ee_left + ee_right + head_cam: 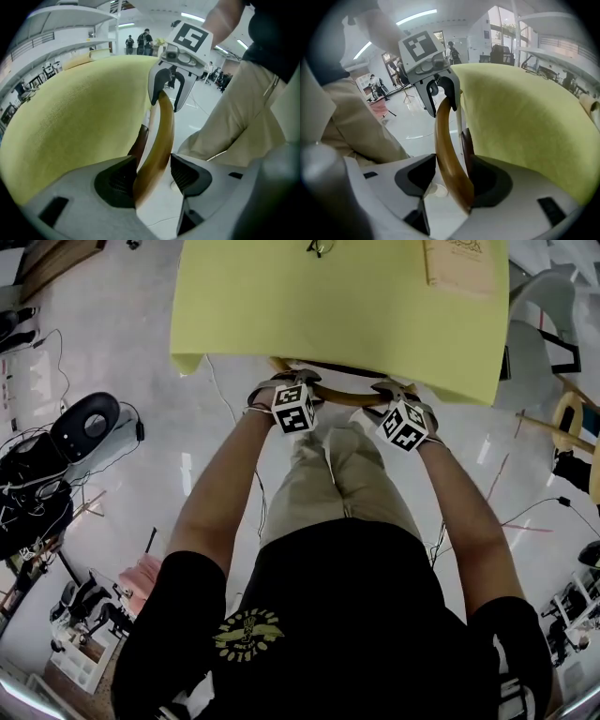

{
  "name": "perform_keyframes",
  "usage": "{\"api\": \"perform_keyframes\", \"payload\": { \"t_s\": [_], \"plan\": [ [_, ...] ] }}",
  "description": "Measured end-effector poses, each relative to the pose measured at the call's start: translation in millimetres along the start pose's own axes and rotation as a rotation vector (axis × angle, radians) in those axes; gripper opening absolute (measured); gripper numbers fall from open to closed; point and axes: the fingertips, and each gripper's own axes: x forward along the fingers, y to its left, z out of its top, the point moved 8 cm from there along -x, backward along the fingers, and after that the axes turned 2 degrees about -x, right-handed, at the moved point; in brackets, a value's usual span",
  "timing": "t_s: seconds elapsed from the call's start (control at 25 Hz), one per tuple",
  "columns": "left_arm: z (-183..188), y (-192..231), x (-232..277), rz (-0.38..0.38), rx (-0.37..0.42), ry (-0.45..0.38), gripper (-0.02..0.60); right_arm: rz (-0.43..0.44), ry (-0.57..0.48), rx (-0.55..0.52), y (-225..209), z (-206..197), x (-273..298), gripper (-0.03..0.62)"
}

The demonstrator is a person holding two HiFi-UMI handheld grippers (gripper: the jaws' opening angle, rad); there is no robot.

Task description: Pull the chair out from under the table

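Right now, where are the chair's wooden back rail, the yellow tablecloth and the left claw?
chair's wooden back rail (349, 397): head view, its curved middle.
yellow tablecloth (328, 315): head view, flat middle.
left claw (153, 165): left gripper view, midway between its fingertips.

Yellow cloth (337, 306), glasses (321, 247) and tan book (464, 263) lying on it, black rounded device (86, 426) on the floor left of the cloth (cables (36, 510) tangled beside it), people (143, 40) standing far beyond the cloth.
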Motion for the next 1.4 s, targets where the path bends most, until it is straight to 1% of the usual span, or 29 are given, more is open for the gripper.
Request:
{"api": "perform_keyframes", "payload": {
  "t_s": [0.12,0.24,0.32,0.4,0.52,0.68,0.84,1.08,1.24,1.4],
  "plan": [
    [-0.6,1.7,4.6,0.005,0.037,0.039,0.209,-0.014,0.025,-0.01,1.1,-0.3,3.1,0.204],
    [-0.2,1.3,7.9,0.038,0.088,0.082,0.209,-0.04,0.035,-0.032,0.6,0.0,4.5,0.212],
    [0.7,-0.1,9.3,0.056,0.108,0.082,0.209,-0.047,0.031,-0.044,1.0,-2.5,3.5,0.212],
    [0.3,-1.8,10.1,0.059,0.111,0.074,0.207,-0.043,0.032,-0.052,2.9,-3.9,2.5,0.211],
    [-0.2,-3.8,8.3,0.031,0.106,0.077,0.204,-0.032,0.056,-0.053,8.6,-1.2,3.7,0.185],
    [-3.1,-11.6,7.4,-0.004,0.118,0.092,0.195,-0.035,0.089,-0.018,19.4,0.4,5.4,0.183],
    [-7.9,-22.8,6.0,-0.04,0.145,0.111,0.186,-0.025,0.119,-0.008,34.4,2.0,7.7,0.178],
    [-17.9,-33.6,-0.9,-0.054,0.183,0.125,0.181,-0.021,0.118,0.031,54.6,8.9,10.4,0.17],
    [-27.4,-43.7,-4.4,-0.089,0.209,0.136,0.179,-0.009,0.12,0.045,71.6,13.6,14.8,0.167],
    [-34.8,-54.5,-6.1,-0.096,0.214,0.119,0.178,-0.022,0.132,0.061,85.1,15.6,17.3,0.167]
  ]
}}
